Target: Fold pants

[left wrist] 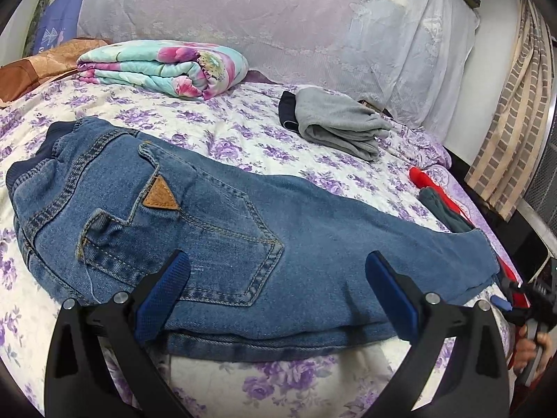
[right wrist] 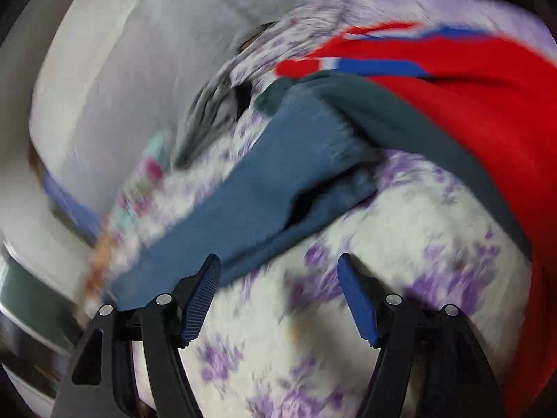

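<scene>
Blue jeans (left wrist: 222,230) lie flat across the bed, leg on leg, waistband at the left and hems at the right. My left gripper (left wrist: 278,261) is open and empty, hovering over the near edge by the back pocket. The right wrist view is blurred; there the jeans' leg end (right wrist: 278,181) runs up from the lower left. My right gripper (right wrist: 278,264) is open and empty, just short of that leg end. The right gripper also shows in the left wrist view (left wrist: 501,301) at the far right, beside the hems.
The floral bedsheet (left wrist: 243,129) covers the bed. A folded floral quilt (left wrist: 163,69) and folded grey garment (left wrist: 341,125) lie behind the jeans. Red and dark green clothes (right wrist: 470,115) lie by the hems. A pillow (left wrist: 278,21) stands at the back, a curtain (left wrist: 515,122) at the right.
</scene>
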### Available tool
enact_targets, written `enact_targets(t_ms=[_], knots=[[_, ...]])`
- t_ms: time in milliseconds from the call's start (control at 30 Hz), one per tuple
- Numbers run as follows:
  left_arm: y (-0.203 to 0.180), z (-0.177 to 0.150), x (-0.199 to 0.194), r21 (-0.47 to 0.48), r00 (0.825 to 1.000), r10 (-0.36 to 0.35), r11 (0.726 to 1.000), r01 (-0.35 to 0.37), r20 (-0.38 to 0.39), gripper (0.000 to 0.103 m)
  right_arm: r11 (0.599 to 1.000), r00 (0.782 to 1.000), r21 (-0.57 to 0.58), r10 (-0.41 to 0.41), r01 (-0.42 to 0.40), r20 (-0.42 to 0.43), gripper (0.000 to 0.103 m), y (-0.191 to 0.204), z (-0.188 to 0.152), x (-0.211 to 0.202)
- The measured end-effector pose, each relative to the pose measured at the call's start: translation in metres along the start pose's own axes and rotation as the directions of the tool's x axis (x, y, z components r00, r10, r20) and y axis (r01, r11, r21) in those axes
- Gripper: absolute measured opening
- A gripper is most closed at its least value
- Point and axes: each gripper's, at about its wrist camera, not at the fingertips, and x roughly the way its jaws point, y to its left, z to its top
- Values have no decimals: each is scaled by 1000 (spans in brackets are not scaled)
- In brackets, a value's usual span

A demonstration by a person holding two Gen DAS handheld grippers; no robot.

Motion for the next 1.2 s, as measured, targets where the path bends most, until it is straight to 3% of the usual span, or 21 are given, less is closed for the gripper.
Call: enact_targets(t_ms=[100,167,267,433,567,700,900,1067,1200], knots=[[-1,0,0,0,1000,2,1000,-2,0,98,999,1000,42,-8,7,24,64,-9,19,15],[-1,0,0,0,1000,0,1000,0,1,98,996,998,82,-32,27,50,44,-15,24,24],[-1,0,0,-3,1000,-2,1000,2,1,98,995,996,97,-19,11,85,28,-22,20,27],[0,-1,-1,-3,1000,-2,1000,2,3,98,997,985,3,-70,71,157,19,-3,11,15],[3,-1,-3,-21,1000,-25,999,25,13,98,968,959,-185,-115,167,261,15,46,0,3],[7,-1,-6,-41,999,-46,998,47,27,98,909,947,-364,-88,203,307,14,108,-8,6],[16,-2,-10,-79,994,-97,992,101,51,98,796,951,-566,-38,214,306,13,188,-36,36],[22,-3,-14,-105,988,-139,984,146,71,98,712,973,-685,13,154,232,13,235,-72,66],[26,-4,-16,-119,983,-163,978,172,83,98,594,994,-800,0,85,106,13,268,-117,107]])
